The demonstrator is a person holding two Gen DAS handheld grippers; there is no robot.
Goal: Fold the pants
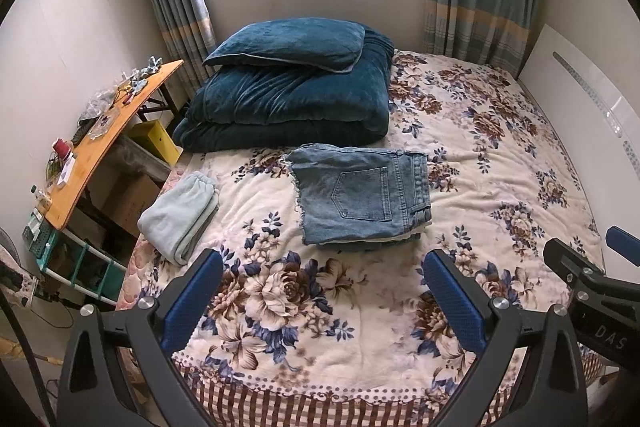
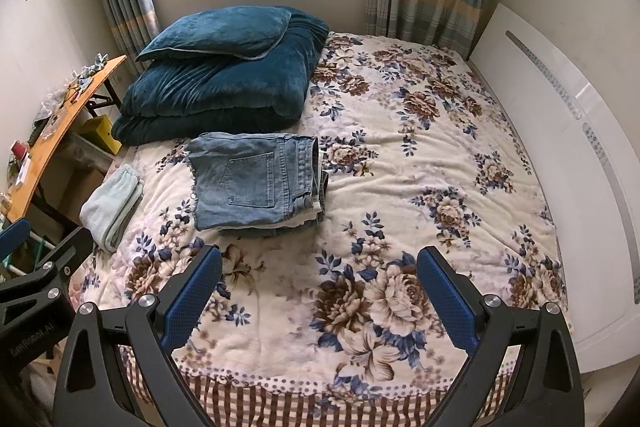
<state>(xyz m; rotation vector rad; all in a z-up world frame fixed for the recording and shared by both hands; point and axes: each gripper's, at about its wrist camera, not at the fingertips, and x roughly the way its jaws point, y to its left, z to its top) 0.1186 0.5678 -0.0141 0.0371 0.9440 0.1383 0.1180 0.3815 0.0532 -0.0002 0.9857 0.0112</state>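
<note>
Folded blue jeans (image 1: 362,195) lie on the floral bedspread (image 1: 500,187), back pocket up, on top of other folded clothes; they also show in the right wrist view (image 2: 256,179). A folded pale green pair of pants (image 1: 180,213) lies at the bed's left edge, also in the right wrist view (image 2: 112,205). My left gripper (image 1: 322,267) is open and empty, held above the bed's near end, short of the jeans. My right gripper (image 2: 320,263) is open and empty, beside the left one; it shows at the right edge of the left wrist view (image 1: 592,259).
A folded dark teal quilt with a pillow (image 1: 288,95) lies at the back left of the bed. A cluttered wooden side table (image 1: 100,143) stands left of the bed, with boxes under it. A white headboard panel (image 2: 560,163) runs along the right. Window and curtains stand behind.
</note>
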